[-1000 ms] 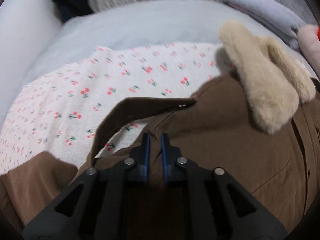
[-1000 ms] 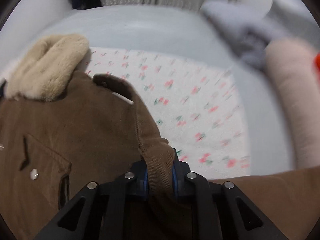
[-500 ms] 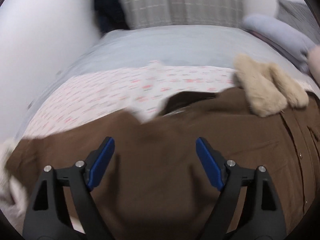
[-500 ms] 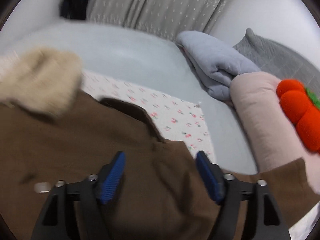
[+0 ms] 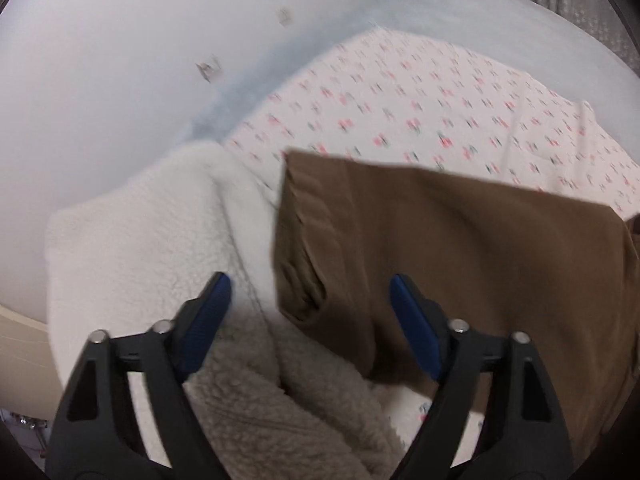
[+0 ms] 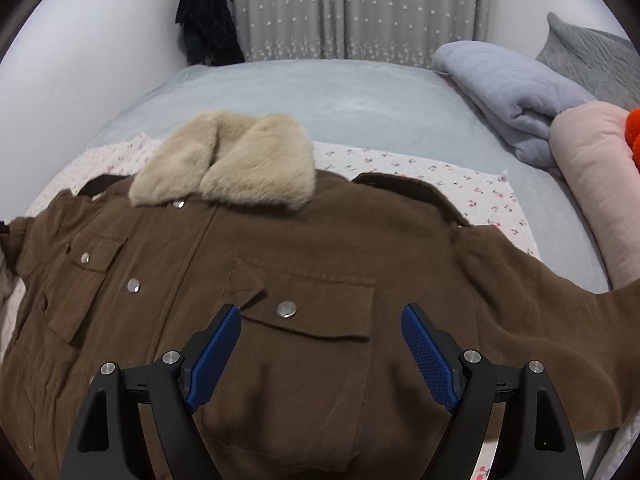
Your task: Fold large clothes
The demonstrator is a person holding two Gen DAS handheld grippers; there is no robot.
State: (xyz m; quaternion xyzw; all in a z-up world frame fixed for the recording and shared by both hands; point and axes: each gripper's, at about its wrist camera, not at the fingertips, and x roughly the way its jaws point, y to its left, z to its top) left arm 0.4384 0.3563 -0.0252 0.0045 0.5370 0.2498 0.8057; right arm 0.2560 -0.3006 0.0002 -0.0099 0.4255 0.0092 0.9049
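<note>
So the jacket is lying flat and face-up on the bed, fur collar at 12 o'clock from the right hand-held gripper, hem end toward the camera. Its long axis with the sleeves out runs roughly 9 to 3. One sleeve stretches off toward 3–4 o'clock in the right view.

The other sleeve is what the left hand-held gripper is looking at. Its cuff end sits at about 12 o'clock, just ahead of and between the blue fingers, with the sleeve running away toward 2–3 o'clock. So the left one is clearly nearer that cuff, and my guess is it's the one to pinch it and bring the sleeve in across the body. The right one hovers over the chest pocket, jaws spread wide, nothing in them. Left is the same, spread wide and holding nothing.

The cuff lies partly on a fluffy fleece at 9–10 o'clock, so grabbing both layers by accident looks like a risk.

Under it all there's a cherry-print sheet over a pale blue bed. A folded blanket and pink bolster sit at 2 o'clock, grey curtains at 12, and a dark garment hangs at 11.
</note>
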